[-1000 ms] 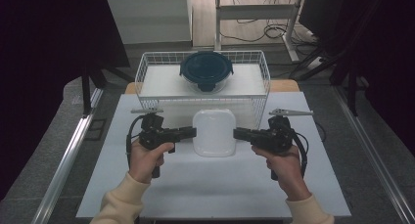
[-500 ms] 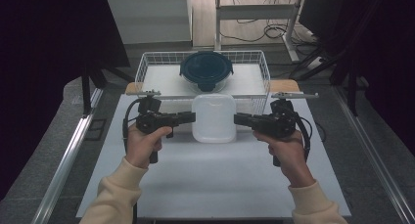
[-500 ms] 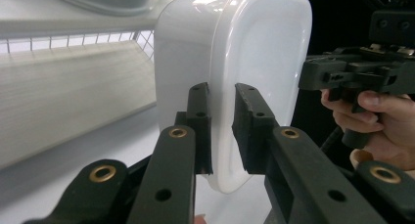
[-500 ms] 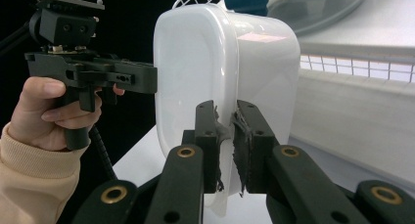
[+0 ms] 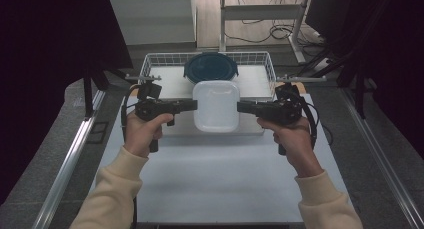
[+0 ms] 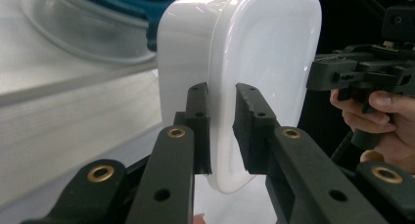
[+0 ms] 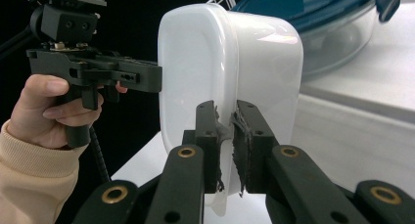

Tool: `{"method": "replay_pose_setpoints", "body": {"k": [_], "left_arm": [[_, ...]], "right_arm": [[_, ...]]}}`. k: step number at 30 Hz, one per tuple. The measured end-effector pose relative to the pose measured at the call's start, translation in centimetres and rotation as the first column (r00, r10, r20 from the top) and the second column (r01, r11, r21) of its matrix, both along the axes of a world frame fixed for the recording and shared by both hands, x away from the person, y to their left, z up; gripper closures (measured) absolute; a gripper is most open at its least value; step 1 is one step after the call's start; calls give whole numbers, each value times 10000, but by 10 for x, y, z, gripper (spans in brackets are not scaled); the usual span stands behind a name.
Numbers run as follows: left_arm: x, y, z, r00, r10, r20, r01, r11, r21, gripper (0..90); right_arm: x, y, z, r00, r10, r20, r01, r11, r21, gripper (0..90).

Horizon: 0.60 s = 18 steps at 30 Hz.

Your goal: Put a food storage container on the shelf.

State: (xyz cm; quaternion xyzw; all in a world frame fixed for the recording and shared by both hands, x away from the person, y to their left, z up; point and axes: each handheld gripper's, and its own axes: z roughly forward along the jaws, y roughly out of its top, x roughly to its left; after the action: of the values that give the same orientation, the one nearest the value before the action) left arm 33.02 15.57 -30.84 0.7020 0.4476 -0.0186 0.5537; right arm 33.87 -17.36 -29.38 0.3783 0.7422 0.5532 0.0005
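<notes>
- Container [image 5: 216, 106]: white, rounded plastic, rim clamped by left gripper [image 5: 192, 105] and right gripper [image 5: 241, 107].
- Behind it, wire basket [image 5: 150, 64] holding blue-lidded bowl [image 5: 210, 67].

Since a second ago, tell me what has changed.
Both grippers, left and right, have lifted the white container off the table and carried it toward the wire basket. Both stay clamped on its rim. The blue-lidded bowl stayed put.

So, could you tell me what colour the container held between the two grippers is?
The container is plain white, clearest in the high view.
</notes>
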Motion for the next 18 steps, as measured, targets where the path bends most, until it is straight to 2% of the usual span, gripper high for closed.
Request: {"method": "replay_pose_setpoints", "body": {"k": [10, 18], "left_arm": [[17, 1, 30, 9994, -12, 334, 5, 9998, 209, 777], [29, 0, 52, 9990, 110, 434, -125, 9993, 355, 776]], "right_arm": [[15, 2, 29, 9996, 26, 265, -24, 10000, -69, 806], [30, 3, 48, 9998, -49, 198, 48, 10000, 60, 807]]}}
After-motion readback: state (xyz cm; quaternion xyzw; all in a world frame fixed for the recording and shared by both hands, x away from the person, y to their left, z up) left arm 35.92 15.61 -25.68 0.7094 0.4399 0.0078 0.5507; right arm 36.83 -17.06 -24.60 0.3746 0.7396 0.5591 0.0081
